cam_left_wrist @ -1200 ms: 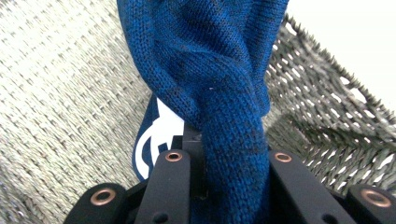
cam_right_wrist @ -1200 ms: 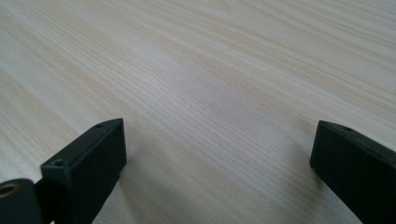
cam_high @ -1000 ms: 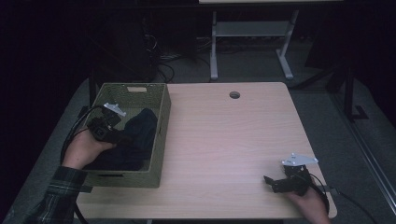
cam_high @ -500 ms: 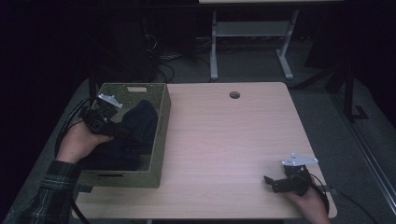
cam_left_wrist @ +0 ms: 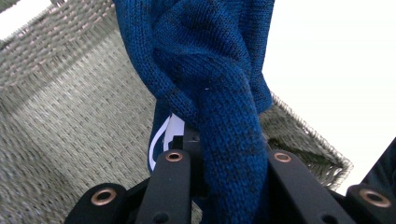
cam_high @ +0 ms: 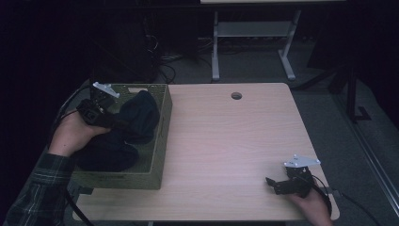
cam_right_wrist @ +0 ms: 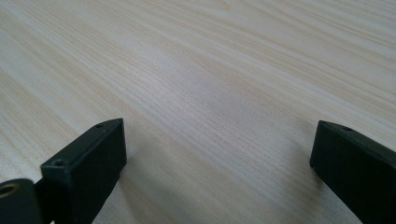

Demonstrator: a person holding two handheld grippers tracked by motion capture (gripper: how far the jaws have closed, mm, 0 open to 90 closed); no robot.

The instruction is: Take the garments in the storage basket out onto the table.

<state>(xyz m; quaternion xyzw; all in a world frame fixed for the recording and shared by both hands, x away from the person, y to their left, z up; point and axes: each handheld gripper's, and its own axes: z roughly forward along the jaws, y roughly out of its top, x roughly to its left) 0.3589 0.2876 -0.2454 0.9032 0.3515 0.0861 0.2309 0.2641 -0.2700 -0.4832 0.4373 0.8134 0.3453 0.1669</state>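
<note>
My left gripper (cam_high: pixel 112 123) pinches a fold of the blue knit garment (cam_high: pixel 136 117), which hangs over the woven basket (cam_high: pixel 160 141) at the worktop's (cam_high: pixel 226 141) left edge (more dark cloth lies inside). Bare wood spreads rightward to my right gripper (cam_high: pixel 269 181), jaws spread, near the front corner.

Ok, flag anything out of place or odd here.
Nothing damaged or spilled. One dark blue knit garment hangs bunched from the left tongs above the woven basket; the right tongs rest open on the bare table.
</note>
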